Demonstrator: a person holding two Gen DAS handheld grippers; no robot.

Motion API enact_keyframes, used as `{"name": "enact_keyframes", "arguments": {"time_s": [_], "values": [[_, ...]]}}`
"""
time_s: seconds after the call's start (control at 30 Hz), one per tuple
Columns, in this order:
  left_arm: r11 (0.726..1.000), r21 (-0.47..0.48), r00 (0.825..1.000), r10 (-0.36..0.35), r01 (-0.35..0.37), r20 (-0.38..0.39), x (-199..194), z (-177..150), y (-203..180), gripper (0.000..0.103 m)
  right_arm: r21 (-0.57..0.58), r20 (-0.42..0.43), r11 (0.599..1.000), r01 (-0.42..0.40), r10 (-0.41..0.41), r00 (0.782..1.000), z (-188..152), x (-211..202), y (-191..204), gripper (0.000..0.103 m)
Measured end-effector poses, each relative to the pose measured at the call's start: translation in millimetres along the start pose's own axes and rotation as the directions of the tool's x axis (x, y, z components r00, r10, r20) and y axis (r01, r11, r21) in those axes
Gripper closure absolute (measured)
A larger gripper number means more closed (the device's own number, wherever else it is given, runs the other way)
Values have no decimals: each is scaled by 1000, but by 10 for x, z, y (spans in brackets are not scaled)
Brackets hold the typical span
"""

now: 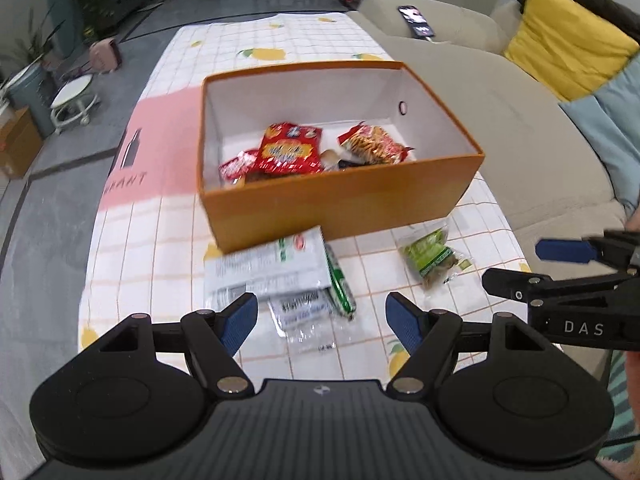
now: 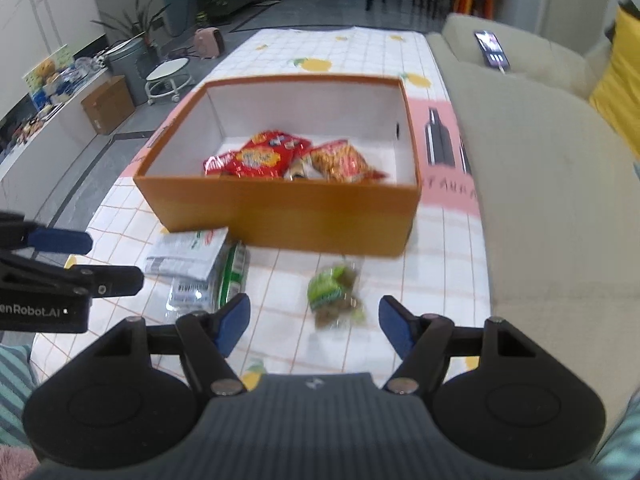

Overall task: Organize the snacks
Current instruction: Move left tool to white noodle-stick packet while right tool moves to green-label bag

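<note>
- Left wrist view: left claw (image 1: 322,322) spread, empty, above white packets (image 1: 268,270) before orange box (image 1: 340,208); yellow cushion (image 1: 560,52) fully visible.
- Right wrist view: right claw (image 2: 314,326) spread, empty, over green snack bag (image 2: 334,292) on surface (image 2: 440,264); cluttered side shelf (image 2: 48,92) visible.

"DAS" in white letters on the right gripper (image 1: 516,270) body, "enRobot.AI" on the left gripper (image 2: 112,260) body, cut-off "RANT" on the tablecloth (image 1: 132,180) pink band, snack packet print unreadable

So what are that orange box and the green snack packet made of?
The box looks like stiff cardboard: matte orange outside, plain white inside, with thin straight walls and sharp corners. The green packet seems to be thin plastic film, partly clear: it is crinkled and glossy, and brownish contents show through.
</note>
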State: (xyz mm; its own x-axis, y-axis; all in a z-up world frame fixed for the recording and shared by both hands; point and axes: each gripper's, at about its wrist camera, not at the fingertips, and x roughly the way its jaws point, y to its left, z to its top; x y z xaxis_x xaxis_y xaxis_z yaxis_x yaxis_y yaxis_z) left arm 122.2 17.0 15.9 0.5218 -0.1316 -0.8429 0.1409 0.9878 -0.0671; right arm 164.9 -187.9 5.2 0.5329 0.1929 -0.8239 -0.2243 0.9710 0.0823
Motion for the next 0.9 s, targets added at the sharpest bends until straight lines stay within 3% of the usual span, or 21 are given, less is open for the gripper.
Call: {"name": "enact_keyframes", "arguments": {"time_s": [0.23,0.47,0.6,0.9], "values": [[995,-88,998,-51,54,38,151,-216,76,17,21,57,999,36,-38,998,-300,124,19,35],[1000,-8,999,17,-17,34,353,-283,90,17,20,34,999,26,-26,999,-338,314,-13,35],[1000,11,1000,3,-3,-2,553,-254,159,17,16,21,999,32,-32,999,-290,453,-40,35],[972,228,998,68,-64,-10,977,-144,240,17,-13,5,999,42,-42,999,-72,786,-63,35]]}}
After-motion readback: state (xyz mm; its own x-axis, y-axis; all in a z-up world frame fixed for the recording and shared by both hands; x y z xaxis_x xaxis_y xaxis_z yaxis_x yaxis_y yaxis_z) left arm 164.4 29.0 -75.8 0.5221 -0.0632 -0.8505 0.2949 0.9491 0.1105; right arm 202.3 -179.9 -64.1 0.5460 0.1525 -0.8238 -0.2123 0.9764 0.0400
